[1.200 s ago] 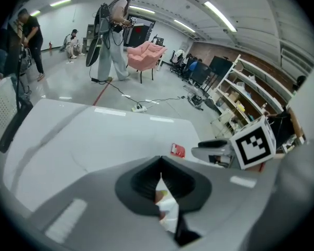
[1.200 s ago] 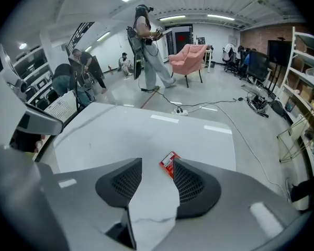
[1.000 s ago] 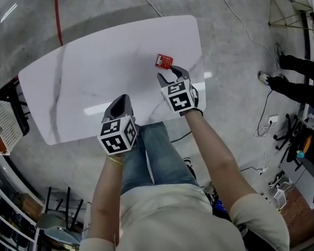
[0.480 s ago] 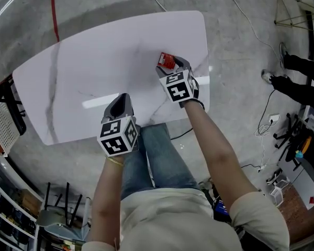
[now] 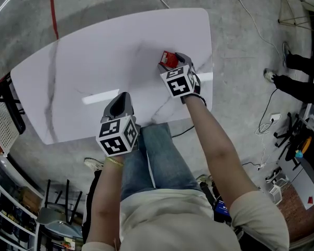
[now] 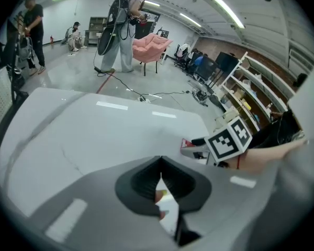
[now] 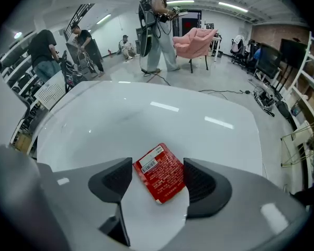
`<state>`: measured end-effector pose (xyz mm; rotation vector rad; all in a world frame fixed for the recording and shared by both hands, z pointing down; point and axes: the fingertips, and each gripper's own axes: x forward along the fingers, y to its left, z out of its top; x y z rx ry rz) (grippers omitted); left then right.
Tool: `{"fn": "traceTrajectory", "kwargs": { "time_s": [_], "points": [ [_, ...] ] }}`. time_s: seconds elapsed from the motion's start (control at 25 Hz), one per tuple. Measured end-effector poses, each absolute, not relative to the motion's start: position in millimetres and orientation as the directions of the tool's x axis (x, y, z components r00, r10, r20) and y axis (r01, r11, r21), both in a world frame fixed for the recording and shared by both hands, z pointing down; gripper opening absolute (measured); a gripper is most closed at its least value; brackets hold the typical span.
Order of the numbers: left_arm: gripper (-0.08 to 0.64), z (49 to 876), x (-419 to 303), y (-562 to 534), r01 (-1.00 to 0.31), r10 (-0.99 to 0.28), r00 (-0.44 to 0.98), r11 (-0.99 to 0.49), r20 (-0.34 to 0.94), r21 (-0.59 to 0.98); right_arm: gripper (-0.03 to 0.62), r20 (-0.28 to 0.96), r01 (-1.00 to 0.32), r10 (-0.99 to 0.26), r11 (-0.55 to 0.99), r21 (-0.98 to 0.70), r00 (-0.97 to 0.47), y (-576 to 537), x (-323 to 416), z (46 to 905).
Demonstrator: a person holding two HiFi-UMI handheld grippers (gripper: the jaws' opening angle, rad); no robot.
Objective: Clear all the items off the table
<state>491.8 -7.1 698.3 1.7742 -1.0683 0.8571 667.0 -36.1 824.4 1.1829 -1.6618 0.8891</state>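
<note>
While the white marbled table (image 5: 94, 72) sits whole in the head view, both gripper views lose its near edge behind the gripper bodies, so I log positions against the table top only.

Left gripper (image 5: 120, 106): over the table's near edge, roughly mid-length. In its own view (image 6: 159, 184) the jaws are pressed together with nothing pinched. Behind the pads a narrow slit shows a sliver of white and a fleck of colour that I cannot identify.

Right gripper (image 5: 174, 61): over the table's right half, well in from the near edge. In its own view (image 7: 158, 179) the jaws stand spread and have just been opening. The red packet (image 7: 159, 172) lies flat on the table between the two pads, turned at a slant to them. The pads sit just beside its edges and I see no squeeze on it. Whether either pad grazes an edge I cannot tell.

From the head view the packet (image 5: 169, 59) is mostly hidden under the right gripper and its marker cube. Only a red corner shows past the jaw tips. It carries a white barcode label at one corner; the print on the red face is too small to read.
</note>
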Motion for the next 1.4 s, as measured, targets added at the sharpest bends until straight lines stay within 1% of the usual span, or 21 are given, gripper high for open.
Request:
{"fn": "traceTrajectory", "kwargs": {
  "time_s": [0.2, 0.28, 0.32, 0.44, 0.56, 0.6, 0.64, 0.68, 1.0, 1.4],
  "points": [
    [0.009, 701, 489, -10, -0.911, -0.308, 0.396, -0.247, 0.865, 0.330, 0.304, 0.932, -0.952, -0.331, 0.302, -0.046, -0.150, -43, 666, 826],
    [0.009, 702, 490, -11, -0.911, -0.307, 0.398, -0.246, 0.865, 0.331, 0.290, 0.931, -0.953, -0.334, 0.298, -0.047, -0.150, -45, 667, 826],
    [0.009, 702, 490, -12, -0.910, -0.306, 0.399, -0.247, 0.864, 0.332, 0.275, 0.930, -0.955, -0.335, 0.293, -0.047, -0.149, -45, 668, 826],
    [0.009, 703, 489, -11, -0.909, -0.308, 0.403, -0.247, 0.862, 0.337, 0.202, 0.933, -0.960, -0.333, 0.276, -0.044, -0.139, -46, 671, 826],
    [0.009, 700, 487, -13, -0.908, -0.309, 0.406, -0.246, 0.860, 0.340, 0.167, 0.937, -0.959, -0.329, 0.282, -0.020, -0.116, -47, 673, 824],
    [0.009, 699, 487, -14, -0.908, -0.309, 0.406, -0.246, 0.860, 0.340, 0.146, 0.938, -0.959, -0.330, 0.285, -0.006, -0.104, -48, 674, 823],
    [0.009, 698, 487, -15, -0.908, -0.309, 0.406, -0.246, 0.860, 0.340, 0.078, 0.940, -0.958, -0.329, 0.285, 0.005, -0.093, -49, 676, 822],
    [0.009, 697, 487, -16, -0.907, -0.309, 0.406, -0.247, 0.860, 0.340, 0.064, 0.941, -0.959, -0.326, 0.284, 0.011, -0.086, -48, 676, 822],
    [0.009, 687, 483, -17, -0.907, -0.324, 0.407, -0.250, 0.854, 0.338, 0.060, 0.945, -0.960, -0.316, 0.280, 0.005, -0.087, -39, 672, 814],
    [0.009, 653, 485, -15, -0.903, -0.351, 0.419, -0.259, 0.838, 0.343, 0.058, 0.934, -0.962, -0.346, 0.273, 0.012, -0.087, -29, 667, 773]
  ]
}}
